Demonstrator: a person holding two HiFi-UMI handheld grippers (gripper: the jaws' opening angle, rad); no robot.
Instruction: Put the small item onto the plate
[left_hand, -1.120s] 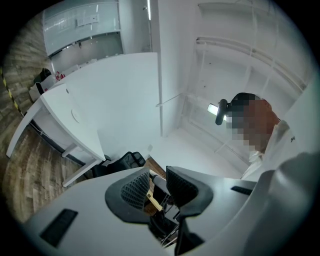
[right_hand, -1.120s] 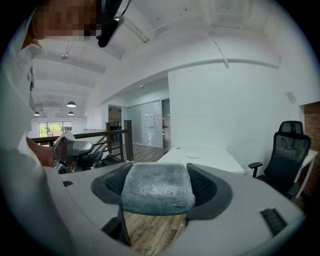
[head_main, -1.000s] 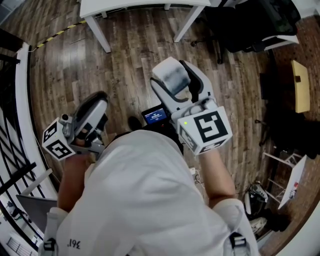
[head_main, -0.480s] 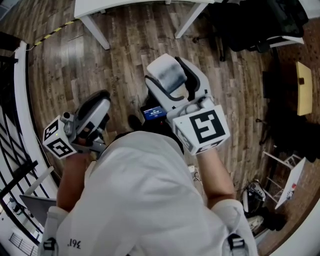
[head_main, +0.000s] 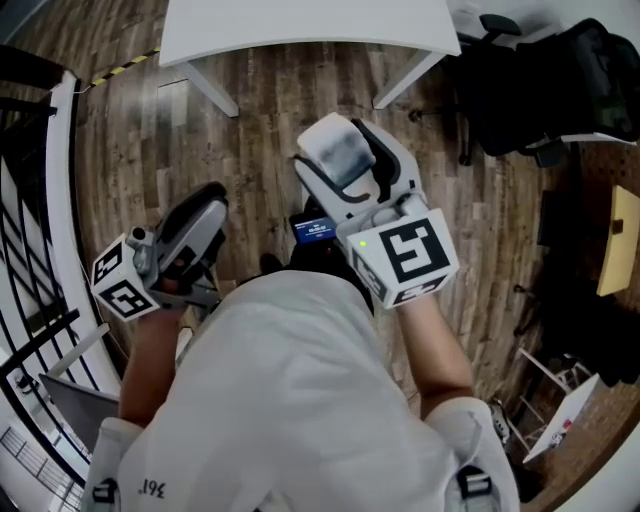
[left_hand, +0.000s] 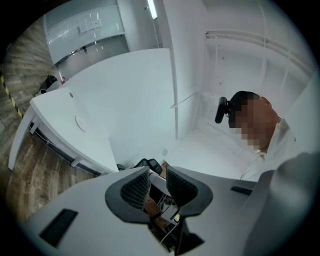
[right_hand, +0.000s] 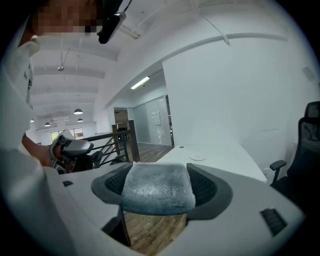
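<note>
The main risk, as I judge it, is a drop on the way. The right gripper (head_main: 350, 175) has its fingers clamped on the small item (right_hand: 157, 190), a soft grey-white pad that bulges up past them. It is held out in the air over the wooden floor (head_main: 250, 130), well apart from the white surface (right_hand: 220, 160). Any easing of the squeeze, or a quick swing, could let so yielding a thing slide out and fall to the floor. The left gripper (left_hand: 158, 181) can't help much (its fingers stand slightly apart with nothing between them). The only candidate for a container is a small round disc (right_hand: 197, 156) lying on the white surface, probably the plate. It looks bare, though it is too small to be sure.
</note>
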